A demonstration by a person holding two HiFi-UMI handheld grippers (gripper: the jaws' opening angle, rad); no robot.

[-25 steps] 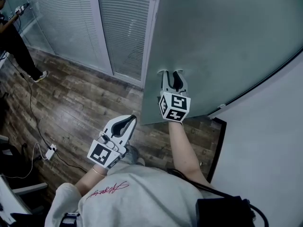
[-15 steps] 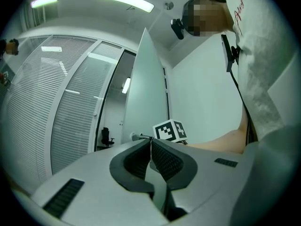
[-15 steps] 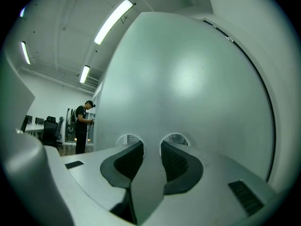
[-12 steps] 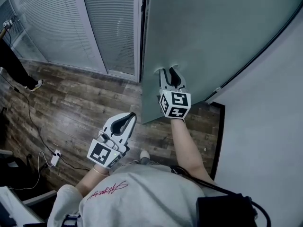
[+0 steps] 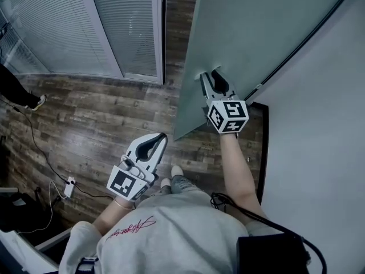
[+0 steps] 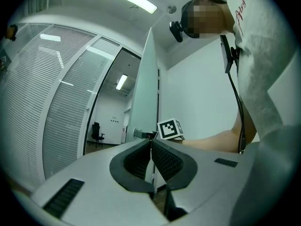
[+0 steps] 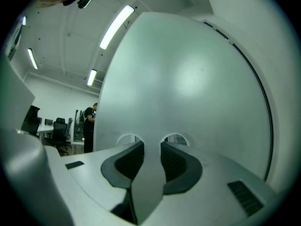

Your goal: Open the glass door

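The frosted glass door (image 5: 256, 33) stands ajar, its free edge swung away from the blind-covered partition. My right gripper (image 5: 210, 75) reaches level to the door at handle height. In the right gripper view a flat grey handle plate (image 7: 149, 173) fills the gap between the jaws of the right gripper (image 7: 153, 145), which are closing on it, with the door (image 7: 188, 88) just behind. My left gripper (image 5: 161, 136) hangs lower left over the floor, shut and holding nothing. In the left gripper view the jaws of the left gripper (image 6: 151, 142) meet, with the door's edge (image 6: 143, 102) ahead.
A glass partition with white blinds (image 5: 85, 21) runs along the left. Dark wood floor (image 5: 91, 119) shows through the doorway gap. A power strip with cables (image 5: 69, 182) lies at the lower left, near another person's foot (image 5: 31, 100). A white wall (image 5: 319, 153) closes the right.
The door has swung further open, and the gap beside the partition has widened to show floor. My right gripper moved right with the handle. The left gripper kept its place in the picture.
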